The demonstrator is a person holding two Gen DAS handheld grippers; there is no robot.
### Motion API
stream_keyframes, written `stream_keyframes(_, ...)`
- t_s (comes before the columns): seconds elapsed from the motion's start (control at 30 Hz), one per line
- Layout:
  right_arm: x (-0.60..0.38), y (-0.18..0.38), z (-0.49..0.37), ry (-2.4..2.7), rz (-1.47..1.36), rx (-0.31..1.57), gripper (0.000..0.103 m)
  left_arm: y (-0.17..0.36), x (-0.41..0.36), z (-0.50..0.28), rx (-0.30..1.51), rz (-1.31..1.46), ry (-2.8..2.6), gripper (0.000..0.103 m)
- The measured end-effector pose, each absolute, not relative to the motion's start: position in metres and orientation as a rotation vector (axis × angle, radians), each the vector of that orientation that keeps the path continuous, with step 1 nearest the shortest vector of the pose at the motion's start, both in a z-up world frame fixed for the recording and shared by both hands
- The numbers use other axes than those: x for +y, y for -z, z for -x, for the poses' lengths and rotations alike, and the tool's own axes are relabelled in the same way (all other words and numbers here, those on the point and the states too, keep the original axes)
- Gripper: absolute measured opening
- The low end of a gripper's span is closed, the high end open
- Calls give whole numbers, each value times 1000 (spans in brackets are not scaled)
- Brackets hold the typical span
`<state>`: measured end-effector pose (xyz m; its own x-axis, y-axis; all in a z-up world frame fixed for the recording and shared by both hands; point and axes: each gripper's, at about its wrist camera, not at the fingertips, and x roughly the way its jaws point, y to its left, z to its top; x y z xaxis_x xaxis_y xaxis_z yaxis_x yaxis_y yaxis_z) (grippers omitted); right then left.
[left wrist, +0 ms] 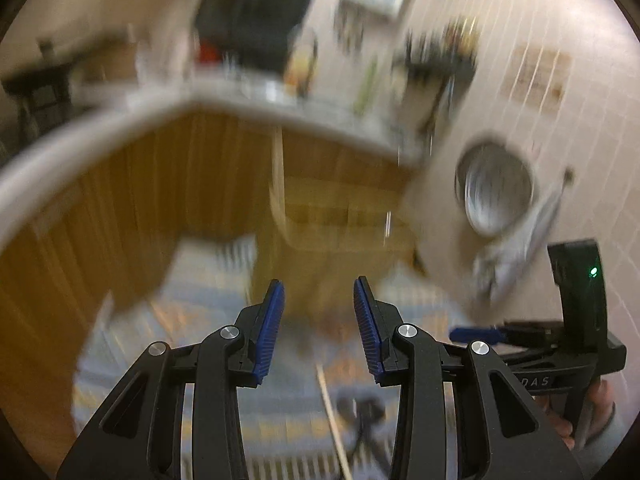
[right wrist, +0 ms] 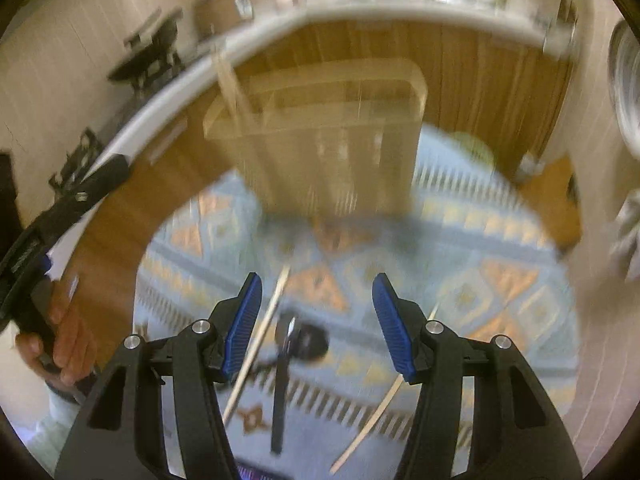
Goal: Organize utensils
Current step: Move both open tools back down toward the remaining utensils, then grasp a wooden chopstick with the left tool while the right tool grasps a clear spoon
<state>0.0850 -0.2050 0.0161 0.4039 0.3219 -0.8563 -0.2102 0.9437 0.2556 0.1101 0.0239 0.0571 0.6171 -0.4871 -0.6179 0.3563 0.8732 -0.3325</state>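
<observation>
1. So, the wooden table (right wrist: 500, 52) carries a patterned mat (right wrist: 460, 248)
2. The wooden utensil holder (right wrist: 320, 128) has one stick standing in it
3. Two chopsticks (right wrist: 260, 332) and a dark utensil (right wrist: 282, 372) lie loose, unsorted
4. My left gripper (left wrist: 319, 320) and right gripper (right wrist: 316, 324) gape, empty
</observation>
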Motion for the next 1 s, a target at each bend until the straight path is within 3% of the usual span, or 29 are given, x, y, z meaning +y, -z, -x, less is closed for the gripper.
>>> stream_keyframes(0.13,-191,34,-77,-388,-119,1263,37,-2,6,-126,1019,133,540,33)
stream_keyframes(0.3,-172,64,-64,-427,-76,1333,34,36,-6,-130,1151,89,571,33)
stream_keyframes(0.63,-145,72,-54,-419,43,1304,27,53,-22,-128,1186,18,578,33)
stream_keyframes(0.77,-135,70,-50,-412,156,1283,14,56,-28,-131,1197,12,572,33)
stream_keyframes(1.0,-148,65,-48,-383,153,1249,7,60,-35,-134,1206,-6,566,33)
